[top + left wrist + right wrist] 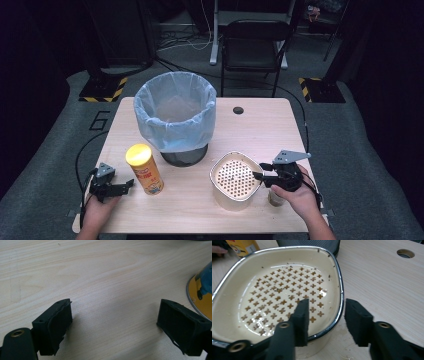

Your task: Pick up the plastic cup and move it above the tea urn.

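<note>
A cream metal basket (235,200) with a perforated bottom stands at the table's front right. In the right gripper view its rim (287,248) is dark-edged, and crumbs and grease cling to the inside. My right gripper (257,176) straddles the basket's right wall: one jaw hangs inside and the other outside, with a gap showing, so the right gripper (327,315) is open. At the front left, my left gripper (128,185) lies open over bare wood. A yellow chips can (145,170) stands upright just to its right. The can's base (201,297) sits beyond the left gripper (113,315), untouched.
A black mesh bin with a pale blue bag (175,120) stands at the table's back centre, close behind the can and the basket. A cable hole (238,110) lies to the bin's right. The table's right side (387,285) is bare wood. A chair (252,45) stands beyond the table.
</note>
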### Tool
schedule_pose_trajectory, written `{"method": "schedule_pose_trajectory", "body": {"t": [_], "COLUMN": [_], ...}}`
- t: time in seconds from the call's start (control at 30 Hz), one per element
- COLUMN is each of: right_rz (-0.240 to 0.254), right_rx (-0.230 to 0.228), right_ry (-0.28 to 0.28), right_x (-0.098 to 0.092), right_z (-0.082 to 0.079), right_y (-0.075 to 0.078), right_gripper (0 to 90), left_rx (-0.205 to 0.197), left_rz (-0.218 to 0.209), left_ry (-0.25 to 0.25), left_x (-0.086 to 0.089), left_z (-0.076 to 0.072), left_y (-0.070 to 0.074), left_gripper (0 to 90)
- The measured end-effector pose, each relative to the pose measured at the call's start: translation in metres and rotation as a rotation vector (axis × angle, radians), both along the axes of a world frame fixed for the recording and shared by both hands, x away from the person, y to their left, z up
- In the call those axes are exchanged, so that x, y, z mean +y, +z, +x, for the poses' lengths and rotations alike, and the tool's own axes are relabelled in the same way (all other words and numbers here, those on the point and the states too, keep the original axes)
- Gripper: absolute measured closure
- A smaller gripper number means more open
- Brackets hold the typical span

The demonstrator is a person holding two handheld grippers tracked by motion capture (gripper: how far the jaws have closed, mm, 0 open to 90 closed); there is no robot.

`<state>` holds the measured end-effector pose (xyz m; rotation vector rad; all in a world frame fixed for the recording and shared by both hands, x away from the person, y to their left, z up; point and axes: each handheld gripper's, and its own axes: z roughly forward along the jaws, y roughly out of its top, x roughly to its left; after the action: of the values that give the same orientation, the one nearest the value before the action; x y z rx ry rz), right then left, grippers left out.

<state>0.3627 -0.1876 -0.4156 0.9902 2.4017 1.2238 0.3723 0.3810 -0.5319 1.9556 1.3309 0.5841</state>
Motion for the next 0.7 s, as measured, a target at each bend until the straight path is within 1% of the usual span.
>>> {"method": "schedule_pose_trajectory", "body": {"t": [0.03, 0.13, 0.17, 0.27, 0.3, 0.33, 0.37, 0.4, 0.53, 0.6, 0.63, 0.7], "right_rz": [0.009, 0.02, 0.018, 0.011, 0.006, 0.008, 0.01, 0.009, -0.024, -0.022, -0.02, -0.03], "right_rx": [-0.005, -0.067, -0.085, -0.102, -0.107, -0.105, -0.096, -0.094, -0.074, -0.055, -0.054, -0.043], "right_ry": [-0.007, -0.042, -0.06, -0.116, -0.151, -0.173, -0.194, -0.21, -0.249, -0.259, -0.261, -0.271], "right_x": [-0.001, -0.006, -0.009, -0.018, -0.024, -0.027, -0.03, -0.034, -0.042, -0.043, -0.042, -0.039], "right_z": [-0.003, -0.013, -0.016, -0.022, -0.024, -0.026, -0.028, -0.03, -0.035, -0.037, -0.038, -0.04], "right_y": [0.002, 0.008, 0.009, 0.008, 0.006, 0.004, 0.001, -0.003, -0.019, -0.027, -0.029, -0.036], "right_gripper": [42.5, 32.5, 29.9, 22.7, 21.6, 21.2, 19.3, 18.2, 16.6, 16.1, 15.7, 15.0], "left_rx": [0.002, -0.001, 0.014, 0.014, 0.014, 0.016, -0.002, 0.011, 0.0, 0.002, 0.002, 0.002], "left_rz": [0.005, 0.008, 0.013, 0.014, 0.012, 0.011, 0.006, 0.002, 0.006, 0.005, 0.004, 0.004], "left_ry": [-0.002, -0.008, -0.017, -0.018, -0.017, -0.015, -0.01, -0.009, -0.009, -0.009, -0.009, -0.009], "left_x": [0.0, 0.0, 0.001, 0.001, 0.001, 0.0, -0.001, -0.001, -0.001, -0.002, -0.002, -0.002], "left_z": [0.0, 0.0, 0.0, -0.001, -0.001, -0.001, -0.001, -0.002, -0.002, -0.003, -0.003, -0.003], "left_y": [0.0, 0.0, 0.001, 0.001, 0.001, 0.001, 0.0, 0.0, 0.0, 0.0, 0.0, 0.0], "left_gripper": [12.2, 12.2, 12.2, 12.2, 12.2, 12.1, 12.2, 12.2, 12.2, 12.2, 12.2, 12.2]}}
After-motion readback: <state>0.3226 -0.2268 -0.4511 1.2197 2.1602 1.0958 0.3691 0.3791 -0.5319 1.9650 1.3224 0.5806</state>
